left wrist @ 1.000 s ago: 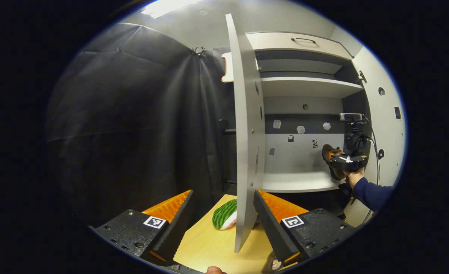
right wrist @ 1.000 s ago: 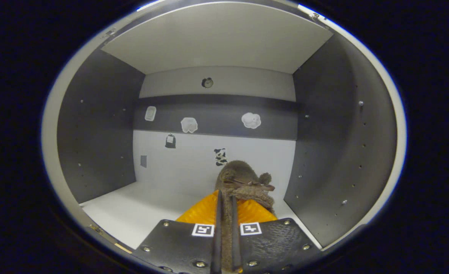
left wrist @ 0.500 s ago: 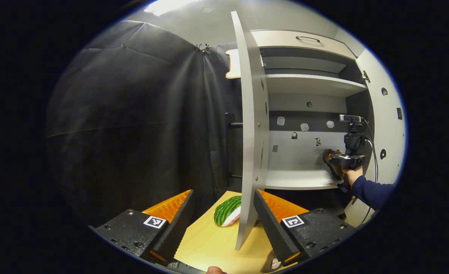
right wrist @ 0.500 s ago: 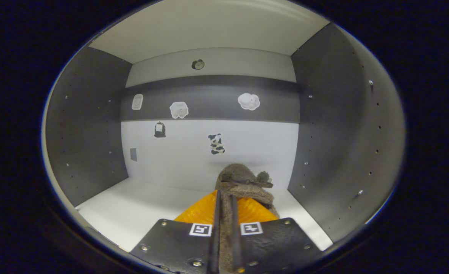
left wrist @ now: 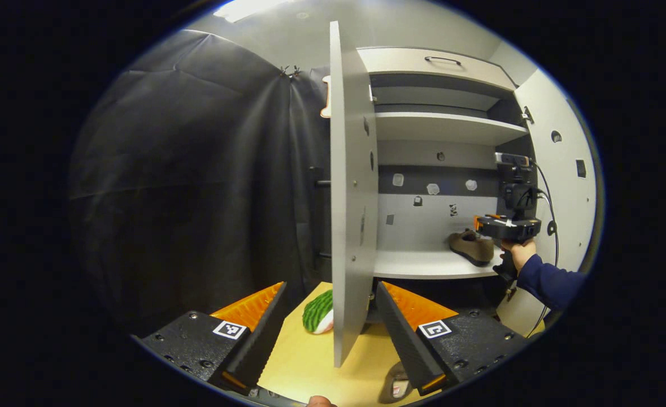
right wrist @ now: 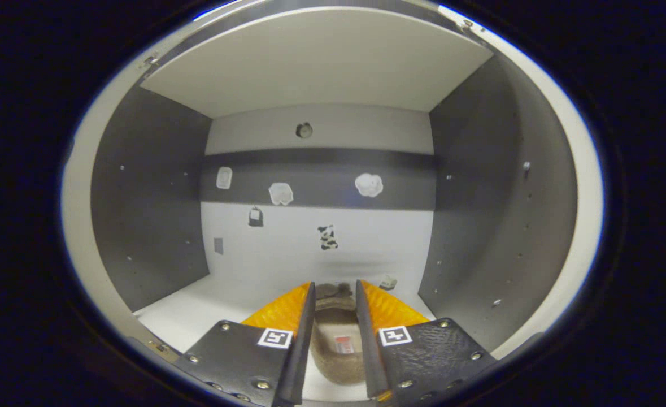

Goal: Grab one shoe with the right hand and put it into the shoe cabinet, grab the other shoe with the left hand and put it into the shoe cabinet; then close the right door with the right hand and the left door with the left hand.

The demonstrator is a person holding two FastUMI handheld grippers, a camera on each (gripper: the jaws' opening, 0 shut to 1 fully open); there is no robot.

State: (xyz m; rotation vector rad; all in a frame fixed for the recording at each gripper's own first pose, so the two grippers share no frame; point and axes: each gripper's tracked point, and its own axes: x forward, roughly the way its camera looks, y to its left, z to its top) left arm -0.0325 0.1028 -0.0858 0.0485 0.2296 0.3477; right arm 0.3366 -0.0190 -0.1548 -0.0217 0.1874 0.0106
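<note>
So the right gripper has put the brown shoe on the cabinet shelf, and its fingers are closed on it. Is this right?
Not quite. The brown shoe does lie on the cabinet shelf, but the right gripper is open: the right gripper view shows its fingers spread, with the shoe lying between them on the shelf.

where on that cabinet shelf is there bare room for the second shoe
The white lower shelf is bare from the grey left wall across to the brown suede shoe. The right end is crowded: that shoe lies between the right claw's open fingers, near the right wall.
</note>
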